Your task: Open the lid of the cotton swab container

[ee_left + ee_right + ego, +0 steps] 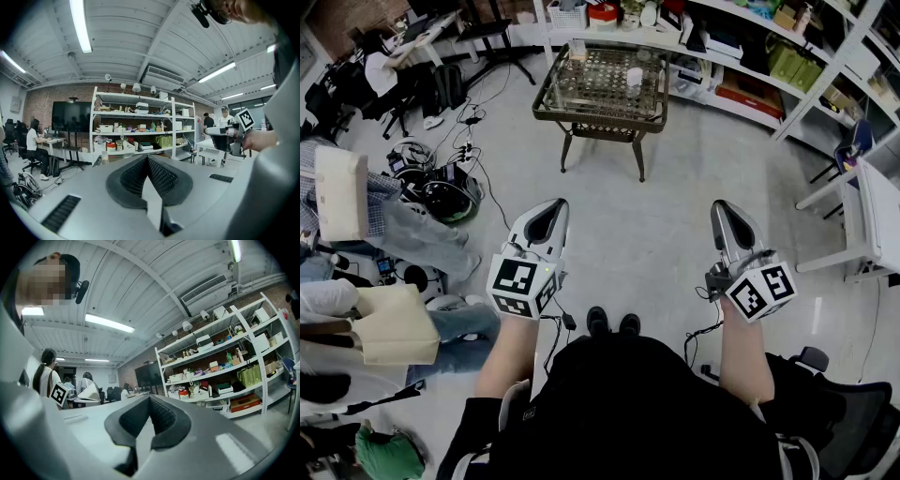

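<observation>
A small white cylindrical container (635,77) stands on the glass-topped metal table (551,103) far ahead of me, across open floor; whether it is the cotton swab container is too small to tell. I sit with both grippers held over my lap, pointing toward that table. My left gripper (551,208) is shut with nothing between its jaws, and in the left gripper view its pads (140,176) meet. My right gripper (724,212) is shut and empty too; its pads (161,420) are pressed together.
Shelving full of boxes (750,47) runs along the back and right. A white desk (877,220) stands at the right. Seated people (384,225) and cables with gear (441,178) fill the left. Another small object (577,49) sits on the table.
</observation>
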